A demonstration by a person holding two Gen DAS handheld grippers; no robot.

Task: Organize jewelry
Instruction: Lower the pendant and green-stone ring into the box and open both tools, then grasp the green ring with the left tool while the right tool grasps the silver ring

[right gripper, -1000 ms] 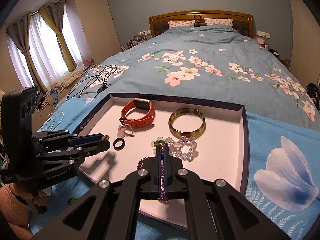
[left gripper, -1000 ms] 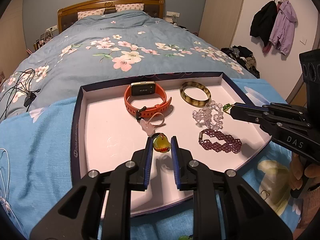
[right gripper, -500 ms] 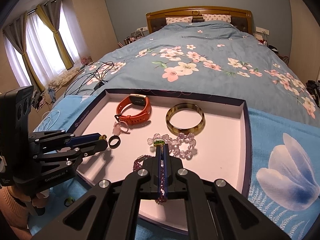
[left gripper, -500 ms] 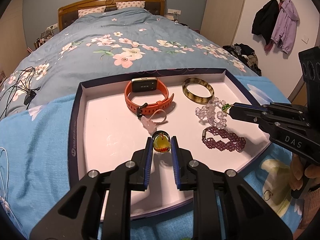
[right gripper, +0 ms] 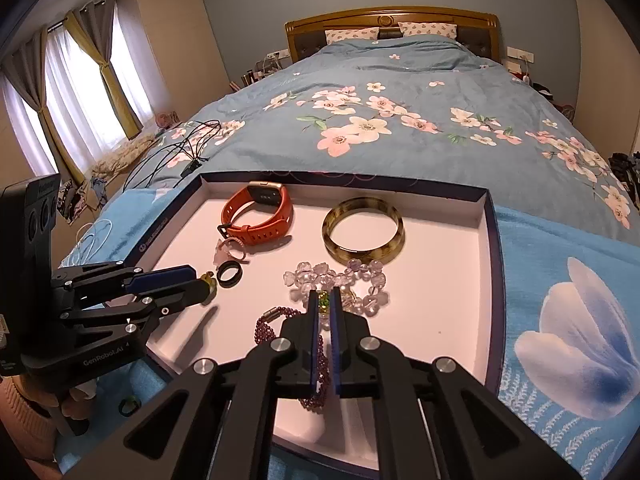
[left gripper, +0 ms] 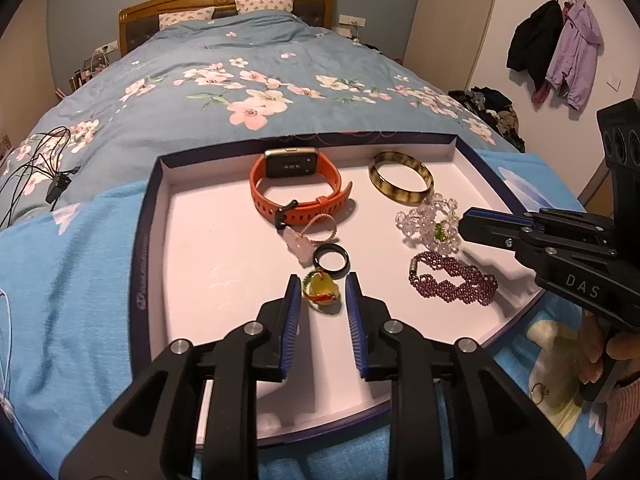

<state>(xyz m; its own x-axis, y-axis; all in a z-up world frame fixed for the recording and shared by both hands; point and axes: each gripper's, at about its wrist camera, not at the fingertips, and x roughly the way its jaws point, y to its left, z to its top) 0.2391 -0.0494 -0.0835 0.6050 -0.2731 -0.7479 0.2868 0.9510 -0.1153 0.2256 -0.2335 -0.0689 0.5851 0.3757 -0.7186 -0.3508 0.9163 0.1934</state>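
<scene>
The yellow pendant [left gripper: 322, 293] lay in the tray [left gripper: 149, 240], just beside a black ring [left gripper: 331, 262]; the placing step looked nearly done, a clean lift-away seemingly next; the left hand-held gripper [left gripper: 320, 300] was opening, pendant between its pads, probably loose; the right hand-held gripper [right gripper: 325, 312], nearly closed and parting, hovered over the purple bracelet [left gripper: 454, 282].

Black hand-held gripper [left gripper: 322, 296] frames carry blue finger pads [left gripper: 294, 312], silver screws, white lettering; pink knit sleeve [right gripper: 16, 420].
</scene>
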